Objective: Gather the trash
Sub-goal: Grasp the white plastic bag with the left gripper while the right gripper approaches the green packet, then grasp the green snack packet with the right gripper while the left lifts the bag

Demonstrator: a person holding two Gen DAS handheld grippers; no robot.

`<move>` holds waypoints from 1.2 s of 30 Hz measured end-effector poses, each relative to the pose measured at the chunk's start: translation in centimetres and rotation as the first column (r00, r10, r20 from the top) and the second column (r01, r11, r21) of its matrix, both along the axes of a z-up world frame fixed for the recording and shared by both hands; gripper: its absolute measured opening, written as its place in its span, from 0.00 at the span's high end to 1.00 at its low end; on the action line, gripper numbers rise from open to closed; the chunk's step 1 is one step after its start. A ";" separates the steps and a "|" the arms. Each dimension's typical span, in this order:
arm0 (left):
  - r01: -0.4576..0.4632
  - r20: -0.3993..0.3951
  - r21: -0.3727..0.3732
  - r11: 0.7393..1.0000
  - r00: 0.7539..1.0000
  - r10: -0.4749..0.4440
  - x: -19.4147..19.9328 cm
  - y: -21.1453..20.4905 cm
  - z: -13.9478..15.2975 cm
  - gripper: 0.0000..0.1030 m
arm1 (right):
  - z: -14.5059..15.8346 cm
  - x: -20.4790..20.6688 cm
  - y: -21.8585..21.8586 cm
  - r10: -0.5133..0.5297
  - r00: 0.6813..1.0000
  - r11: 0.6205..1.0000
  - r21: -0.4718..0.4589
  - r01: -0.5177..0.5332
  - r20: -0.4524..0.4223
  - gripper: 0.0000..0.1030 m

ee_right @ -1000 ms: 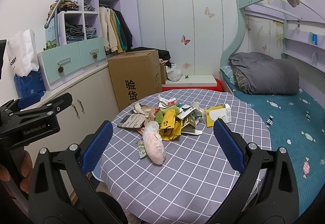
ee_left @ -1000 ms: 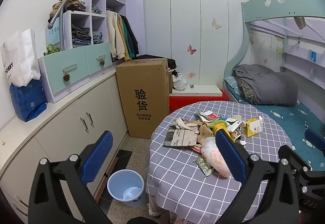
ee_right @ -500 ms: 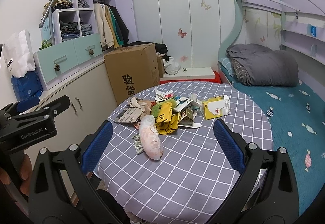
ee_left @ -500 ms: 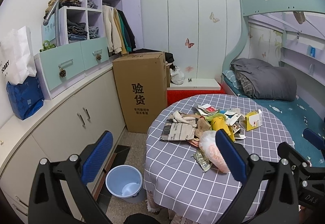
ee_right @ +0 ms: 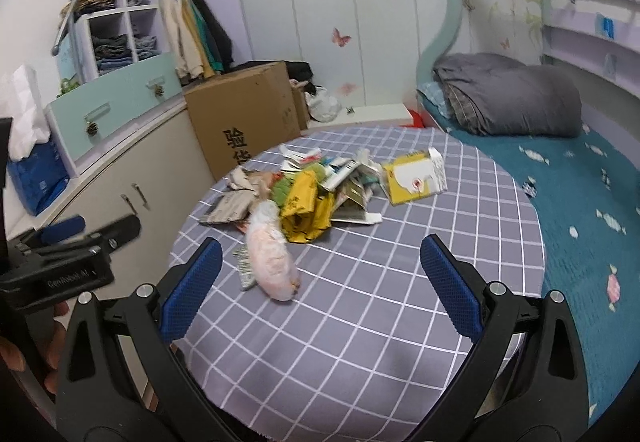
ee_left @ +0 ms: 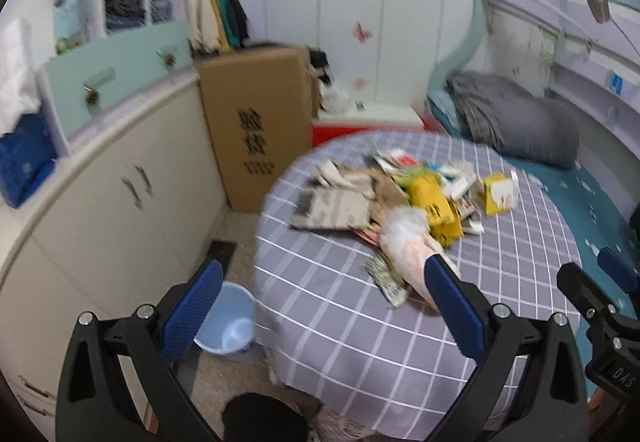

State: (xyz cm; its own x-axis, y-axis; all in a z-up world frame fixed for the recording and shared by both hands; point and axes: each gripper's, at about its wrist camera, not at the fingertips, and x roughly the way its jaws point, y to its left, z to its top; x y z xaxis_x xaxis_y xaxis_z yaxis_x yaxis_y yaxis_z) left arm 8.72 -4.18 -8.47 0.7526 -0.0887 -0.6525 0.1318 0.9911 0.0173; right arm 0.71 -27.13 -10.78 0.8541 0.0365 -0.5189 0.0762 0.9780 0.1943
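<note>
hovering over the tabletop point(ee_right: 360, 322), both tongs, left point(ee_left: 320, 306) and right point(ee_right: 320, 282), are gaping wide and holding nothing. trash pile point(ee_right: 316, 193) is lying at 12 o'clock; pink bag point(ee_right: 272, 254) nearest. judgement: pinching the bag mid-body, then carrying it to the blue bin point(ee_left: 228, 330) at 7 o'clock.

Round table point(ee_right: 360, 322) with a gray checked cloth. Pile of trash point(ee_right: 320, 193) toward 12 o'clock on it. Pink bag point(ee_right: 272, 254) nearest, yellow box point(ee_right: 416, 177) at 1 o'clock. Right gripper point(ee_right: 320, 290) wide open over the cloth, holding nothing. Left gripper point(ee_right: 68, 246) at 9 o'clock.
</note>
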 end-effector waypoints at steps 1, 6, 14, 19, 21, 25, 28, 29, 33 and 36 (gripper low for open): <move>0.020 -0.017 -0.004 1.000 1.000 -0.021 0.5 -0.6 -0.5 0.04 | -0.4 0.3 -0.4 -0.012 1.000 1.000 0.008 0.012 -0.010 0.06; 0.111 -0.140 0.007 0.994 0.984 -0.109 3.9 -5.0 -4.1 0.04 | -2.7 1.7 -3.5 -0.069 0.995 0.995 0.065 0.073 -0.065 0.06; 0.156 -0.253 -0.004 0.988 0.956 -0.152 7.3 -8.8 -8.1 0.05 | -5.2 4.1 -6.2 -0.066 0.991 0.985 0.149 0.083 -0.117 0.06; 0.203 -0.325 -0.047 0.978 0.923 -0.207 8.2 -9.1 -9.3 0.53 | -5.8 5.2 -6.3 -0.044 0.992 0.984 0.165 0.063 -0.121 0.06; 0.201 -0.307 -0.062 0.978 0.928 -0.210 8.0 -8.5 -9.2 0.63 | -5.8 5.4 -6.2 -0.038 0.992 0.983 0.174 0.059 -0.121 0.06; 0.212 -0.228 -0.160 0.964 0.942 -0.245 6.5 -6.3 -7.0 0.65 | -5.7 5.8 -5.7 -0.022 0.993 0.982 0.186 0.043 -0.115 0.06; 0.212 -0.175 -0.211 0.954 0.952 -0.250 5.6 -4.1 -5.3 0.66 | -5.9 6.5 -4.6 0.002 0.992 0.984 0.175 0.020 -0.128 0.06; 0.205 -0.152 -0.230 0.951 0.958 -0.243 5.3 -3.2 -4.7 0.66 | -6.0 6.8 -4.2 0.015 0.990 0.985 0.173 0.009 -0.139 0.06; 0.153 -0.103 -0.203 0.967 0.979 -0.176 4.8 0.1 -3.5 0.66 | -6.7 8.9 -1.5 0.090 0.976 0.987 0.146 -0.061 -0.199 0.06; 0.086 -0.104 -0.203 0.975 0.989 -0.109 5.0 2.6 -3.5 0.66 | -7.5 11.0 2.0 0.165 0.954 0.984 0.113 -0.140 -0.252 0.06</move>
